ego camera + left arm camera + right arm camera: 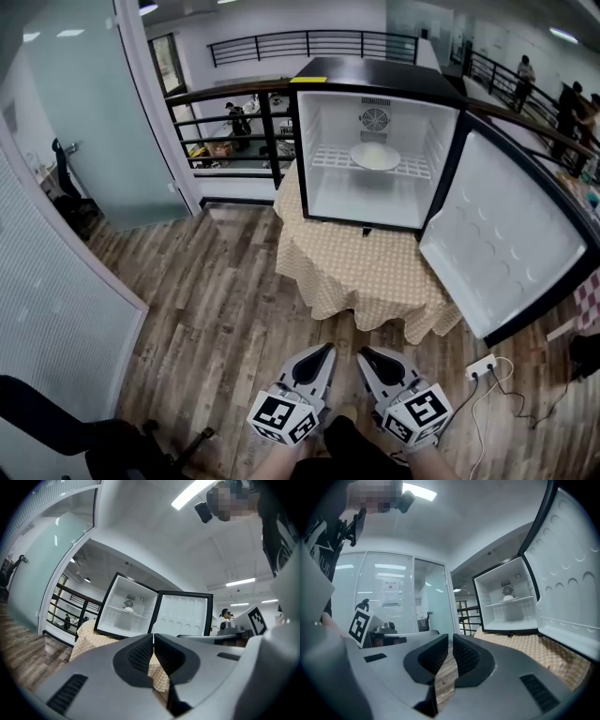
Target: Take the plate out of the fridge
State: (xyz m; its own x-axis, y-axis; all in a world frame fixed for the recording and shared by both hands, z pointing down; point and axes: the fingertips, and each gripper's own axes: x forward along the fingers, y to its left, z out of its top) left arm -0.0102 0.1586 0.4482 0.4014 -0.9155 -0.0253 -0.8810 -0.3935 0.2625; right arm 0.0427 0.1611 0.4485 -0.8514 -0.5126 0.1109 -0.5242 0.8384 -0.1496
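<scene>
One plain white round plate lies on the wire shelf inside the open mini fridge, which stands on a checked tablecloth. The left gripper and right gripper hang well apart from it, jaws pressed together on nothing.

The fridge door runs off the right gripper view's right edge; centre-left in the left gripper view, the plate is a mere speck.
</scene>
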